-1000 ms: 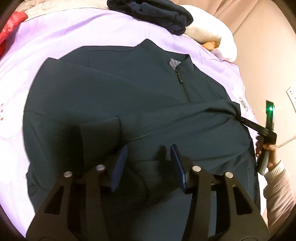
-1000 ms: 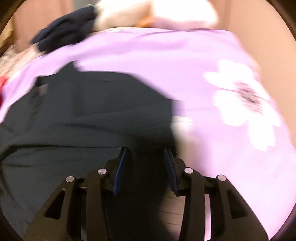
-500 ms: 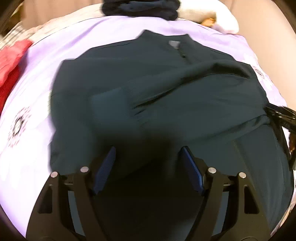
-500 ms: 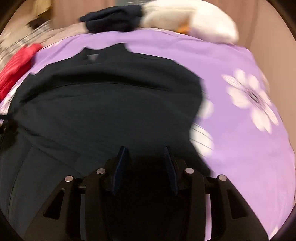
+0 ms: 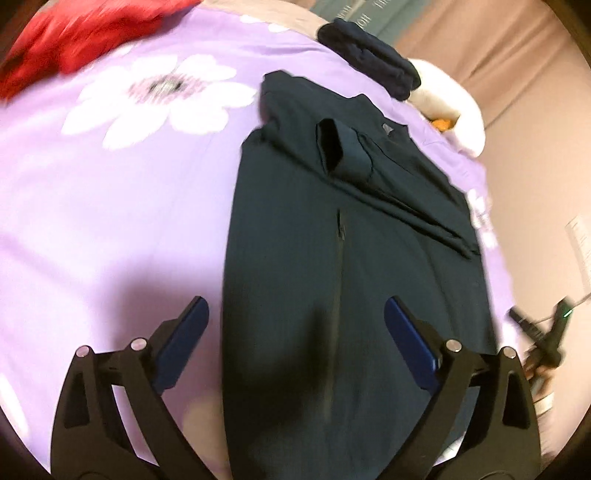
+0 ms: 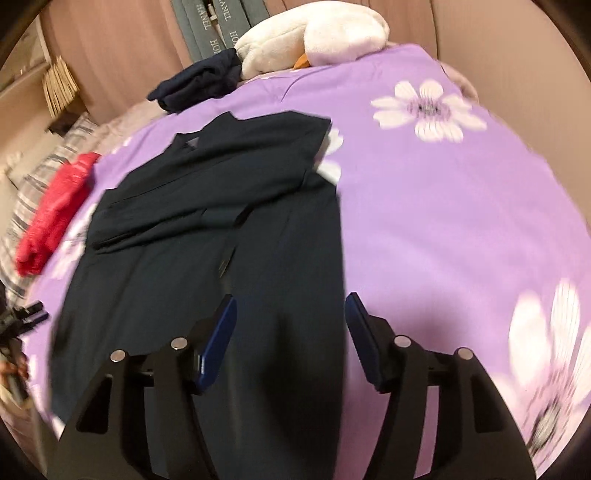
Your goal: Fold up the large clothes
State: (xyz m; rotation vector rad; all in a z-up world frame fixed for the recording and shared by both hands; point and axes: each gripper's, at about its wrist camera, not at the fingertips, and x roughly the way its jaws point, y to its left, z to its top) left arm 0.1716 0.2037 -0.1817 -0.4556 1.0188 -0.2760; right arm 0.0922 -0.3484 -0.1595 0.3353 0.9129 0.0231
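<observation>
A dark navy zip jacket [image 5: 351,258] lies flat on the purple flowered bedspread [image 5: 110,206], both sleeves folded across its chest, the cuff [image 5: 332,151] near the collar. My left gripper [image 5: 295,314] hovers over the jacket's lower left edge, its jaws opening wide with nothing pressed between them. In the right wrist view the same jacket [image 6: 221,229] fills the middle. My right gripper [image 6: 290,310] hangs above its lower right edge, jaws opening, pads clear of the cloth. The right gripper also shows at the far right of the left wrist view [image 5: 543,332].
A folded dark garment [image 6: 199,83] and a white plush toy [image 6: 314,37] lie at the head of the bed. A red garment [image 6: 55,214] sits on the left side beside a striped pillow [image 6: 37,177]. Books [image 6: 214,26] stand behind. A wall [image 5: 546,184] runs along the right.
Both grippers have pulled back from the jacket's chest toward its hem and their jaws have spread apart. The sleeves now lie folded across the chest, let go.
</observation>
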